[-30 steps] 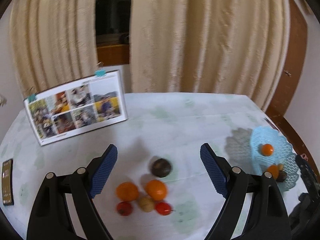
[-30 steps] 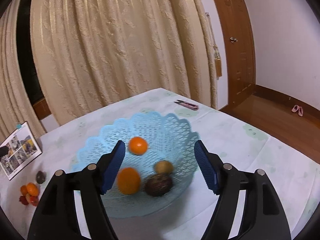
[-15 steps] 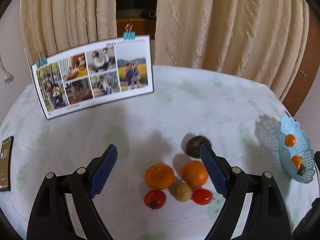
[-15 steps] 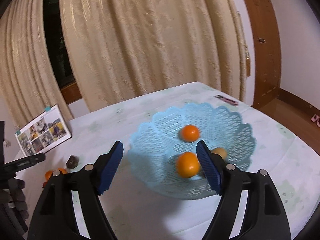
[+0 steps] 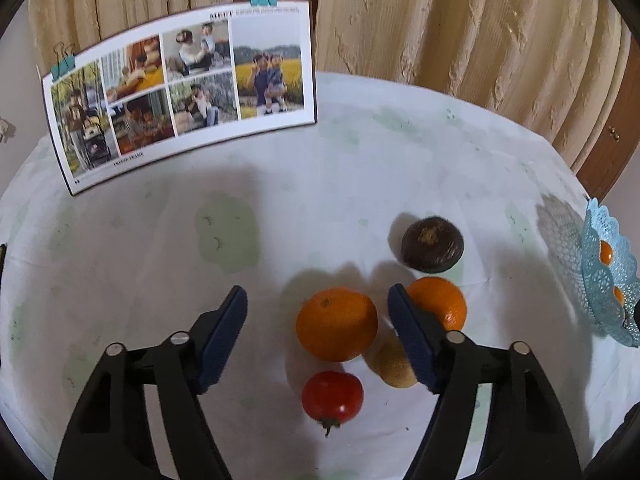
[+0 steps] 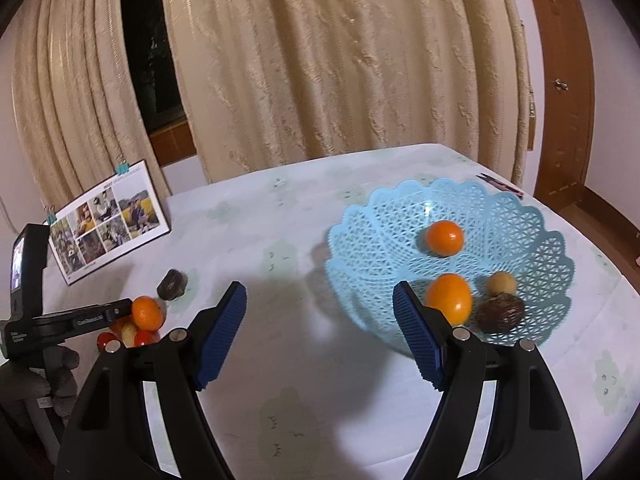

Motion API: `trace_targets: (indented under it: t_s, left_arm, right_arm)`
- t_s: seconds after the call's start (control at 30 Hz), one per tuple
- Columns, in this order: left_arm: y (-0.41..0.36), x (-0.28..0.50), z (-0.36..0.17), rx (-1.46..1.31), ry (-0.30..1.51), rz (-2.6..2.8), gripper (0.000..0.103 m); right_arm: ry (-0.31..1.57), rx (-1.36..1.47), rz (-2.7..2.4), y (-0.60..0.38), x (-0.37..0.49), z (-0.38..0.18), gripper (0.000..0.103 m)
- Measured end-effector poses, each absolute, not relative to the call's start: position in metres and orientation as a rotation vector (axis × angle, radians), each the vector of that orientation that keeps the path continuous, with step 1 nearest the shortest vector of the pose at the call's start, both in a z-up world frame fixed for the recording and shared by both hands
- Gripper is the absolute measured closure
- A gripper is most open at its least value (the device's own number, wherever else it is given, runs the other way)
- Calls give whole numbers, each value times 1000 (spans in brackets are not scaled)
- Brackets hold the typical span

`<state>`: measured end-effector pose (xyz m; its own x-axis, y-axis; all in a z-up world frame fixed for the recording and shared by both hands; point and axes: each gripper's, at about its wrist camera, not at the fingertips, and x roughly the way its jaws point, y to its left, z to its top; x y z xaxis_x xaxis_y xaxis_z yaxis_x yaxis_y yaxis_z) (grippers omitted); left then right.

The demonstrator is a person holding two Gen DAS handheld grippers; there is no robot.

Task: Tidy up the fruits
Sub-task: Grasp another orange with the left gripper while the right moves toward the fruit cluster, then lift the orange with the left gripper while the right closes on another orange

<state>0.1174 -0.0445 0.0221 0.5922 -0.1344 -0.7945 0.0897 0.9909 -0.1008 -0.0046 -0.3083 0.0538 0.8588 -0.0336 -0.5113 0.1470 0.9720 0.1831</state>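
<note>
Fruit sits in a loose cluster on the white tablecloth point(image 5: 320, 184) below my left gripper point(image 5: 316, 320), whose blue-padded jaws stand wide apart and hold nothing; between them I see a large orange point(image 5: 337, 323), and just below it a red tomato point(image 5: 332, 397) with its stem pointing toward me; a second orange point(image 5: 440, 306) lies partly behind the right-hand jaw, touching or nearly touching a small tan fruit point(image 5: 390, 364) tucked under that jaw; a dark brown fruit point(image 5: 433, 244) rests a little farther away, apart from the rest; a photo collage board point(image 5: 180, 92) held by teal binder clips stands upright at the far left of the table, in front of cream curtains point(image 5: 460, 20).

My right gripper point(image 6: 320, 320) is also spread open and empty, above bare cloth; just beside its right-hand jaw sits the light blue lattice basket point(image 6: 532, 240), holding two oranges point(image 6: 444, 238), a small tan fruit and a dark brown one; the fruit cluster shows far to the left in this view, with the other gripper over it.
</note>
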Motion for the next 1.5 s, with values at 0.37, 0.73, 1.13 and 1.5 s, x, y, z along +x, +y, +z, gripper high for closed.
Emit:
trace_targets:
  t_s: [0.37, 0.73, 1.13, 1.5]
  left_arm:
    - [-45, 115, 17, -56, 943, -162, 63]
    - [-31, 102, 51, -66, 836, -93, 63]
    - [-12, 92, 77, -94, 752, -21, 63]
    - [-6, 93, 77, -109, 753, 1, 63]
  right_arm:
    - [583, 200, 2, -278, 13, 55, 26]
    - [669, 196, 126, -238, 49, 51, 26]
    - [805, 266, 263, -185, 100, 33, 26]
    - [898, 230, 297, -153, 124, 5, 52]
